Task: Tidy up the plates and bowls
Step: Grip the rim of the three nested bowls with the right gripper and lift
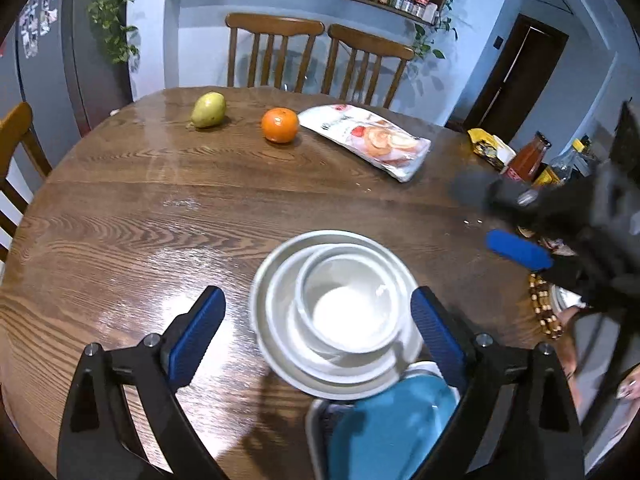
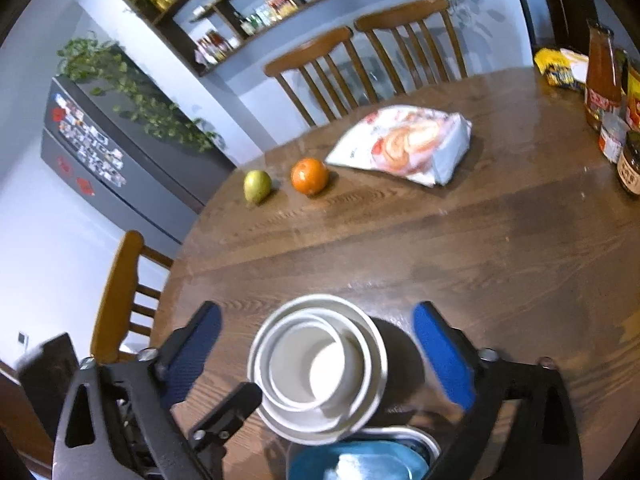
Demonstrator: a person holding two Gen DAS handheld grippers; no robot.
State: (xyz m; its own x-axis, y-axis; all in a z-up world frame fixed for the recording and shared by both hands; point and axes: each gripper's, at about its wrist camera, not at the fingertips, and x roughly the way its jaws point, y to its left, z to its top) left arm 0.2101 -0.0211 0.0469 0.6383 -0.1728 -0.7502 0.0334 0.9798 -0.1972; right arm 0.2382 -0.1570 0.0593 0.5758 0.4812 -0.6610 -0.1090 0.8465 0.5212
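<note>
Blue plate [image 1: 384, 432]: nearest the lens in both views, low between the claw arms, lying on a metal tray [image 1: 316, 428] whose rim shows at its left edge.
Left claw [image 1: 318, 330]: jaws spread wide, blue pads standing clear on either side of the white stack, pressing on nothing.
Right claw [image 2: 318, 350]: also wide open, pads apart from the stack between them, holding nothing.
Nested bowls [image 1: 336, 312]: white, three set one inside another, resting on the counter just ahead of the blue plate and overlapping its far edge; smallest bowl sits toward the right side in the left wrist view.
Counter [image 1: 160, 208]: round, dark wood grain, glossy.
Pear [image 1: 208, 110]: far ahead of the left claw, to the left.
Orange [image 1: 280, 125]: just right of the pear, apart from it.
Snack bag [image 1: 366, 140]: flat on the counter, beyond the claws and right of the orange.
Bottles and jars [image 2: 608, 100]: grouped at the counter's far right edge, well apart from the right claw.
Chairs [image 1: 320, 56]: two wooden backs behind the far side of the counter.
</note>
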